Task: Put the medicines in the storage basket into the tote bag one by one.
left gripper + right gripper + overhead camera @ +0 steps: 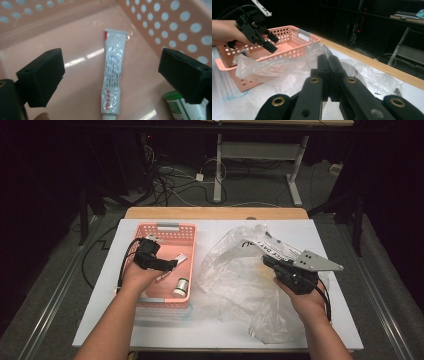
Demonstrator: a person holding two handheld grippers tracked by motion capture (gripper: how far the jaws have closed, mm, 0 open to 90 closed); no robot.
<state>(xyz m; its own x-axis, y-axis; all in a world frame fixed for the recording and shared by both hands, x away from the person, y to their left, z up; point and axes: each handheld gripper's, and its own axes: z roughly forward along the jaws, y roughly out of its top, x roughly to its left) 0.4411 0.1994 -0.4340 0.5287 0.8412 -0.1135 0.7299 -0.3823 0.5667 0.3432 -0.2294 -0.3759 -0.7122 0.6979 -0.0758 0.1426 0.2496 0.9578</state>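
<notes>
A pink perforated basket [170, 226] stands on the left half of the white table. In it lie a white tube [112, 72] with red print and a small white bottle [181, 286] with a green cap [172, 96]. My left gripper [167, 264] hovers inside the basket, open, its jaws wide on either side of the tube [181, 259] without touching it. A crumpled clear plastic bag [235, 270] covers the table's right half. My right gripper [269, 261] is shut, and a raised fold of the bag [262, 67] runs from its tips.
The white tabletop [150, 325] has bare room in front of the basket. A wooden edge [215, 213] runs along the back. Beyond it are floor cables [165, 180] and a white desk frame [260, 155]. Dark space surrounds the table.
</notes>
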